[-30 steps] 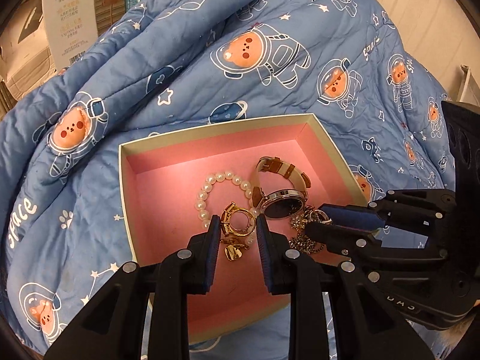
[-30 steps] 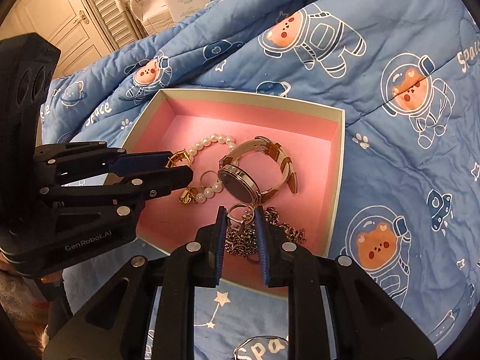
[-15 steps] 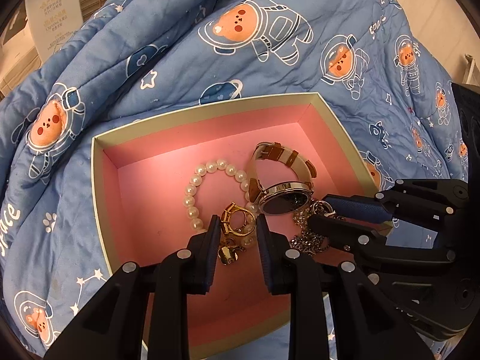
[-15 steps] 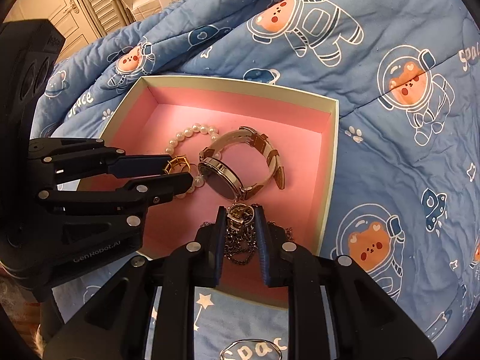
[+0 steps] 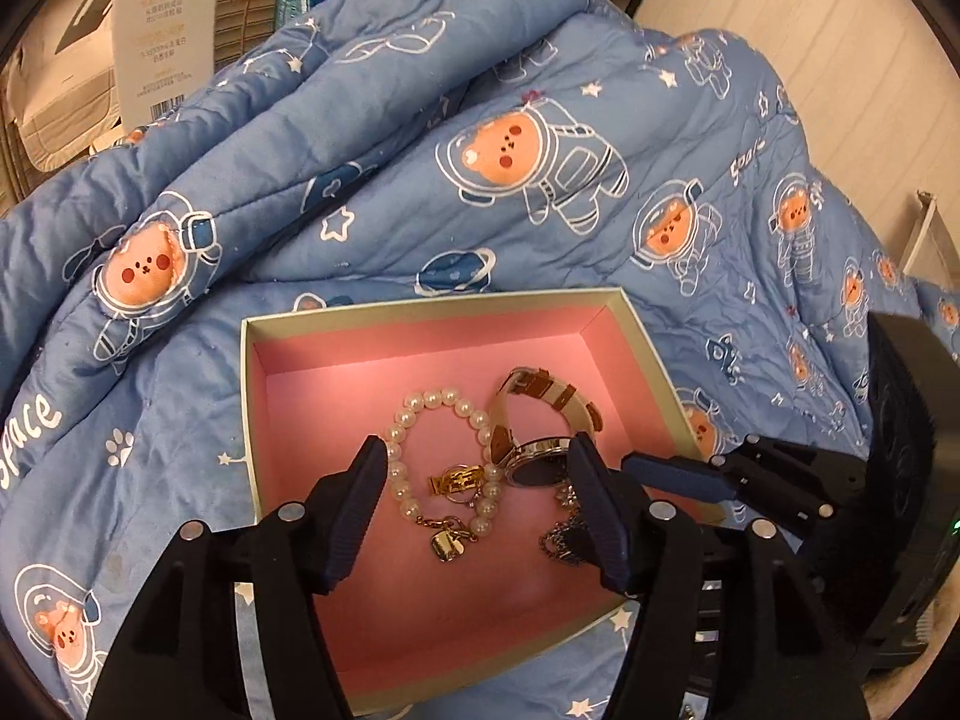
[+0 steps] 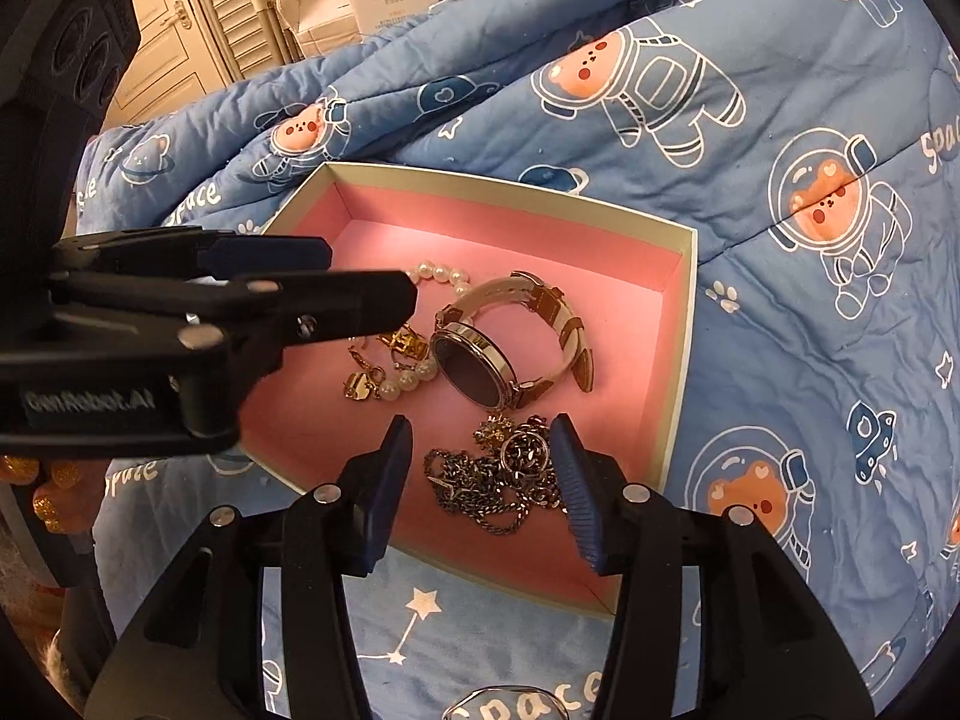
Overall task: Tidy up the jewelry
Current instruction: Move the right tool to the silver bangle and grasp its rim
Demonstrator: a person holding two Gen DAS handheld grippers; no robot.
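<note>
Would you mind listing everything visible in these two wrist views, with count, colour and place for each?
box: one, cream outside and pink inside, open, resting on the quilt.
pearl bracelet: one, white, left-centre of the box floor.
gold charm piece: one, gold, lying against the pearl bracelet.
watch: one, dark face, silver case, cream and brown strap, middle of the box.
chain necklace: one tangle, silver, near corner of the box.
quilt: one, blue with astronaut bear print, under the box.
cartons: a few, white, behind the quilt.
left gripper: one, black with blue pads, open above the bracelet.
right gripper: one, black with blue pads, open around the chain.
</note>
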